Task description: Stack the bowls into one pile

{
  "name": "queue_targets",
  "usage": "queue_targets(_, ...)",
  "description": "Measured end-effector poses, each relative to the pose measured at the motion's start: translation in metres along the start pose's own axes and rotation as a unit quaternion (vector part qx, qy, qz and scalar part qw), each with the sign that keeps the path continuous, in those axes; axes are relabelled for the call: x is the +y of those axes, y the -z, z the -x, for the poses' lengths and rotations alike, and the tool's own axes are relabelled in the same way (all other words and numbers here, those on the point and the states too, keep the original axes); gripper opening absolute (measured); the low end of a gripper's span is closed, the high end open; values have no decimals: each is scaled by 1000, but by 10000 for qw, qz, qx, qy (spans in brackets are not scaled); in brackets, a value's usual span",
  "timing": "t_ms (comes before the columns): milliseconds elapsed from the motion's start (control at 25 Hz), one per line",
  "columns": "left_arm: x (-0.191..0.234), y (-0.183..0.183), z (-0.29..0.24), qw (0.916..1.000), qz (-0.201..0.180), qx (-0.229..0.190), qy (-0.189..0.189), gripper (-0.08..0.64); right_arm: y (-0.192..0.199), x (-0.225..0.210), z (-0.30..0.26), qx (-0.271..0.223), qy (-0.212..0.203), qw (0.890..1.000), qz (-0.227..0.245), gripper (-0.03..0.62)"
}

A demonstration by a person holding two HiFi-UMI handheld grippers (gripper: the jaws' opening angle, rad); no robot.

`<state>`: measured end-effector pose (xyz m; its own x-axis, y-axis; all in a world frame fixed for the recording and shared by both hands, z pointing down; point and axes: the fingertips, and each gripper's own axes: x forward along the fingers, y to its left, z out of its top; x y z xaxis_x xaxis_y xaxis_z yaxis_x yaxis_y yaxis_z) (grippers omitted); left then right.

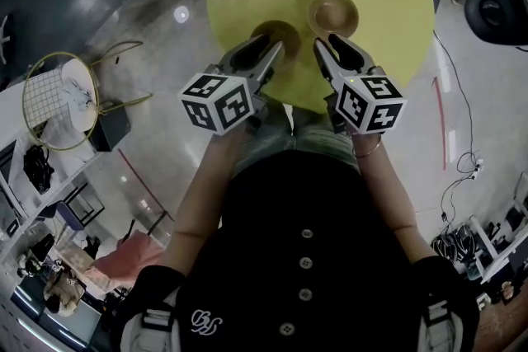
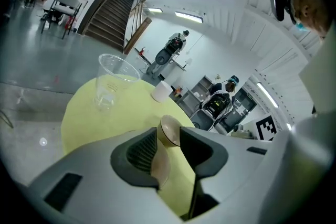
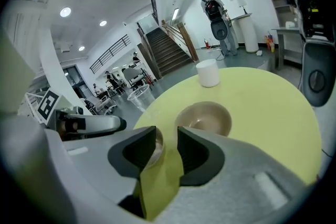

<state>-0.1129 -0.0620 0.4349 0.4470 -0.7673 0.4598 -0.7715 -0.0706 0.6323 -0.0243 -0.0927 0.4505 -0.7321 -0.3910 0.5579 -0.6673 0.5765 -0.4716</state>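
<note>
Jaws of the left gripper (image 2: 168,144) stood apart astride the near rim of the darker bowl (image 1: 279,33). The right gripper (image 3: 167,136) stood parted, empty. The lighter bowl (image 1: 333,12) sat just right, slightly farther. Recommended: close squarely on the rim, lift level, lower centred.

Office atrium (staircase (image 2: 105,13), polished floor (image 2: 31,55))

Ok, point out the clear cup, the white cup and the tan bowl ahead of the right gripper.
clear cup (image 2: 115,84), left gripper view, middle of its side wall.
white cup (image 3: 208,73), right gripper view, middle of its side.
tan bowl (image 3: 203,118), right gripper view, inside its hollow.
</note>
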Motion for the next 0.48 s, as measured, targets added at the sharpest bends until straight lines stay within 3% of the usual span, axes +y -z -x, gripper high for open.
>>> queue_targets(480, 48, 8, 37, 9997, -105, 130, -174, 137, 24, 23, 4, -166, 390, 9989, -179, 117)
